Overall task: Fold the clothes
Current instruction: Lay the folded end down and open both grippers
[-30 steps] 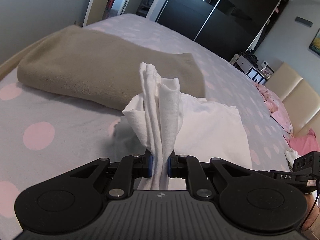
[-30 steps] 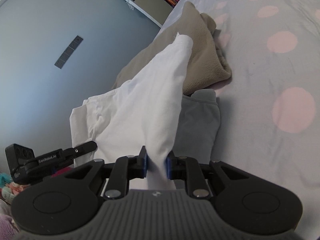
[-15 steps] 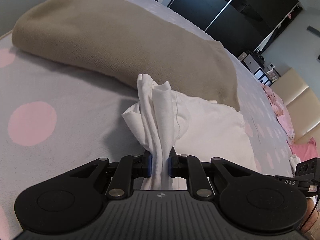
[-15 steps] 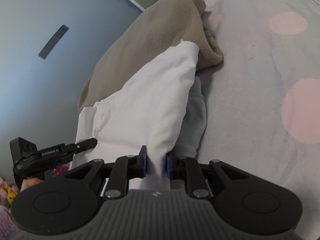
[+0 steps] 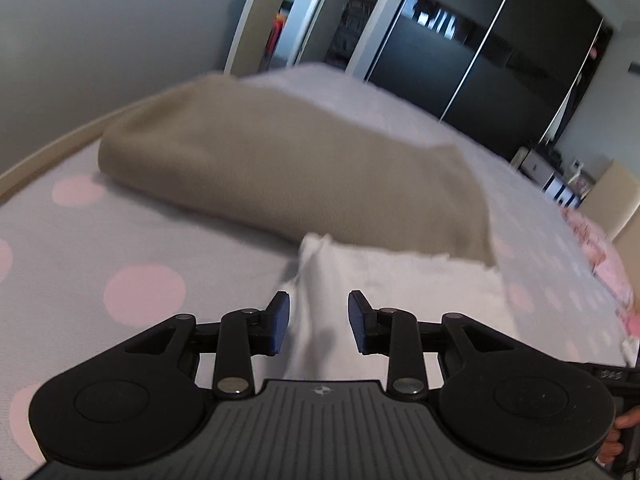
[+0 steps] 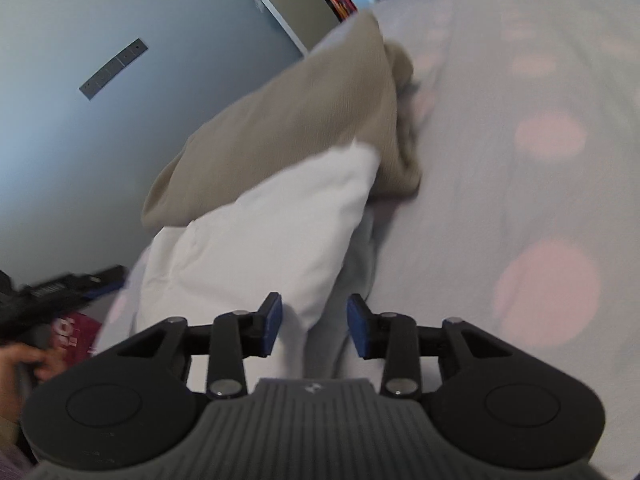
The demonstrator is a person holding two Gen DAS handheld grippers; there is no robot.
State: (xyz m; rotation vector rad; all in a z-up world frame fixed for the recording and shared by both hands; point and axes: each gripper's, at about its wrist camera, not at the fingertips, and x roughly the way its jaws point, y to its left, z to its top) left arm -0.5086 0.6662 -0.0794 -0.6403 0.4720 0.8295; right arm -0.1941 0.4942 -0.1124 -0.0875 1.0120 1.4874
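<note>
Both the left gripper [image 5: 319,322] and right gripper [image 6: 314,326] gape wide over one white garment [image 6: 264,236] lying mid-frame on the polka-dot bed [image 5: 120,248], against one beige blanket [image 5: 280,168].

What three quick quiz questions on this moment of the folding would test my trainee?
1. True or false: the left gripper is shut on the white garment.
2. What lies just beyond the white garment on the bed? A) tan blanket B) a cardboard box C) a laptop
3. The right gripper is ____.

Key: 1 false; 2 A; 3 open.
</note>
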